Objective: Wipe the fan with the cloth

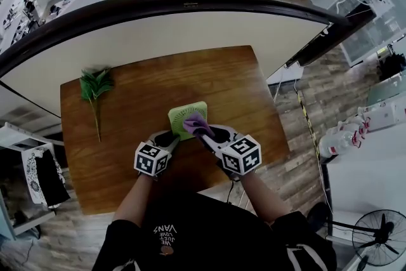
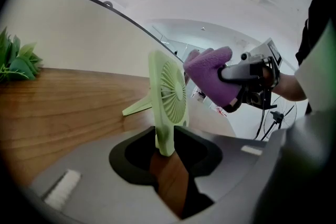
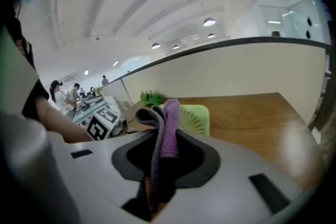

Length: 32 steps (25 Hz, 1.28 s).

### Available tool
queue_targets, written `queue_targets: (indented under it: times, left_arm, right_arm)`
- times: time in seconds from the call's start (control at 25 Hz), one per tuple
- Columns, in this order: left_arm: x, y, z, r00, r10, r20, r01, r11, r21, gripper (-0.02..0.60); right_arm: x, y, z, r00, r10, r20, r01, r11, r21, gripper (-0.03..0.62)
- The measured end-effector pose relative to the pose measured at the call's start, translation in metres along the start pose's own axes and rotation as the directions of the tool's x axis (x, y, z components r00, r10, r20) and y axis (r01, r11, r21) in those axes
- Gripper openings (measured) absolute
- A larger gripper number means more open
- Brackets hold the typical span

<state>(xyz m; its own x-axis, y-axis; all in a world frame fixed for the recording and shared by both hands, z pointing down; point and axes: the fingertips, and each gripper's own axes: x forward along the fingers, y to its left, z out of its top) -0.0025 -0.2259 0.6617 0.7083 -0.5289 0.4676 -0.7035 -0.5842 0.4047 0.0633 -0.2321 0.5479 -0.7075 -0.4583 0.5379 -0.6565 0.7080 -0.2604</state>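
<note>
**Two grippers, one fan, one cloth**

Nearest the head camera are the person's two forearms, each ending in a gripper with a marker cube. Past them there is one table (image 1: 139,92), and on it one green fan (image 1: 184,113), one purple cloth (image 1: 195,123) and one leafy sprig (image 1: 94,85).

The left gripper (image 1: 171,138) reaches the fan from the near left. Its jaws stand partly apart, no wider than the fan's thin frame, and clamp the frame's lower corner between them. Its own view shows the fan on edge, grille to the right, with a thin leg reaching the table behind it.

The right gripper (image 1: 203,134) comes in from the near right. Its jaws are clenched on the cloth, which rises between them as a folded wad, purple on one side and grey on the other. The wad's free end lies at the grille, on the fan's near right part. Whether it presses on the grille or stops just short cannot be told.

The fan sits near the table's middle, a little toward the person. The sprig lies well apart at the far left corner.
</note>
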Motion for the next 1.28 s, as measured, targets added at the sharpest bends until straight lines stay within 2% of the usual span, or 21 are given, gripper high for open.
queue_targets:
  times: [0.16,0.32,0.52,0.96,1.28]
  left_arm:
    - [-0.006,0.003,-0.003,1.0,0.02,0.002,-0.02,1.0,-0.002,0.107]
    - [-0.007,0.004,-0.005,0.999,0.032,-0.001,-0.032,0.999,-0.001,0.104]
    - [-0.007,0.006,-0.005,0.999,0.047,-0.003,-0.047,0.999,0.011,0.069]
    - [-0.006,0.008,-0.004,0.999,0.051,-0.004,-0.051,0.999,0.001,0.066]
    - [-0.006,0.008,-0.004,0.999,0.051,-0.008,-0.051,0.999,-0.005,0.066]
  right_arm:
    - [0.031,0.029,-0.011,0.993,0.091,-0.074,-0.097,0.992,-0.083,0.095]
    - [0.051,0.032,-0.021,0.989,0.081,-0.126,-0.095,0.99,-0.106,0.095]
    - [0.056,0.02,-0.026,0.99,0.028,-0.137,-0.042,0.995,-0.094,0.095]
    - [0.027,-0.022,-0.037,0.99,-0.073,-0.124,0.072,0.997,-0.012,0.095]
    - [-0.005,-0.066,-0.055,0.973,-0.184,-0.138,0.193,0.98,0.052,0.095]
